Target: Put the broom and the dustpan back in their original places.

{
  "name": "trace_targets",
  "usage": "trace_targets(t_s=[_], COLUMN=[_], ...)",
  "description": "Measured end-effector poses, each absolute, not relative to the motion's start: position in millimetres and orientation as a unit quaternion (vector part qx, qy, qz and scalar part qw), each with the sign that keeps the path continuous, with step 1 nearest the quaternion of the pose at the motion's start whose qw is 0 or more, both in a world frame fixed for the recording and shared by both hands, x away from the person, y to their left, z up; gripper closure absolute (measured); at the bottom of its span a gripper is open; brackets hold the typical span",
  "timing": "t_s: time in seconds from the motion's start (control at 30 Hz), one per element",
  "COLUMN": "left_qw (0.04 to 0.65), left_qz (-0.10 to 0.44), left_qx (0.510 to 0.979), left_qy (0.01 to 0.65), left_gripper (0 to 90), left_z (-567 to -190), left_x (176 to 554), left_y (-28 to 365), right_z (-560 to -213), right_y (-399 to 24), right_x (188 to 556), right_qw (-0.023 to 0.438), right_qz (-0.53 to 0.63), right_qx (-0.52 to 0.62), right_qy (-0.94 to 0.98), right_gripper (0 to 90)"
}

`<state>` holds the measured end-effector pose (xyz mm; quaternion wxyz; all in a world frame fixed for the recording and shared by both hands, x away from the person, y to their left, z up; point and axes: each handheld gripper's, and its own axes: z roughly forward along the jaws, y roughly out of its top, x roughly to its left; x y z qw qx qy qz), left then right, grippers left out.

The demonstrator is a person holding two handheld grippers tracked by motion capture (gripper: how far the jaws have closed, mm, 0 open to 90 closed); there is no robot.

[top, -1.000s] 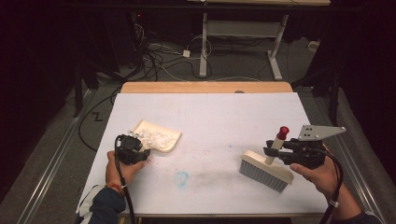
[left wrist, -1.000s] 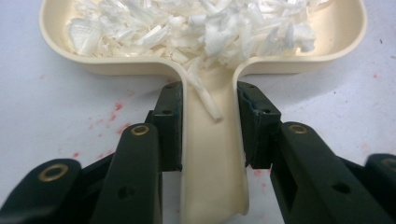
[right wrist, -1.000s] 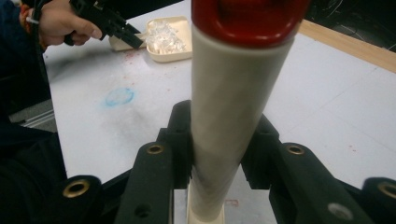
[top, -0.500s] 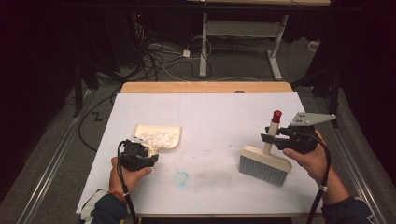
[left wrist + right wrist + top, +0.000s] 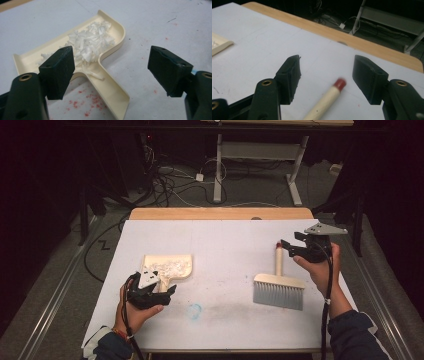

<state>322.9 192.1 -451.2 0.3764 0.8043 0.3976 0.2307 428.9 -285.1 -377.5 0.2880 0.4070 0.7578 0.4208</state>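
Overhead, the cream dustpan (image 5: 169, 268) lies left of centre on the white table (image 5: 225, 245), its handle just beside the left claw (image 5: 167, 292). The hand brush (image 5: 278, 287) lies at the right, its red-tipped handle pointing at the right claw (image 5: 286, 246). Through the left gripper view, the jaws, just opened, stand wide over the dustpan (image 5: 110, 82) with its white shreds (image 5: 87, 46). Through the right gripper view, the jaws, just opened, straddle the brush handle (image 5: 324, 102) without touching it.
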Motion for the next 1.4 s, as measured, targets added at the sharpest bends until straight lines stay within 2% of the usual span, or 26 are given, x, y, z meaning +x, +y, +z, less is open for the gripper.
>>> trace_targets(t_s=[0.2,0.43,0.5,0.83,1.4], left_qw=[0.390,0.378,0.376,0.373,0.362], left_qz=[0.253,0.261,0.266,0.285,0.277], left_qx=[0.804,0.816,0.816,0.813,0.829], left_qy=[0.371,0.352,0.350,0.344,0.325], left_gripper=[20.6,20.6,20.6,21.6,21.4], left_z=[-450.7,-459.2,-460.6,-462.8,-467.1], left_x=[316.6,308.5,306.6,296.4,296.9], left_y=[191.5,191.7,192.3,193.5,189.6], right_z=[-379.3,-383.0,-384.9,-392.9,-385.0], right_y=[-286.3,-285.7,-283.6,-274.3,-265.0], right_x=[424.8,423.5,422.7,418.8,400.3], right_qw=[0.297,0.307,0.322,0.329,0.332], right_qz=[0.425,0.425,0.420,0.428,0.454], right_qx=[0.401,0.400,0.395,0.392,0.375], right_qy=[0.755,0.752,0.751,0.745,0.737], right_gripper=[40.2,38.2,36.5,29.8,24.1])
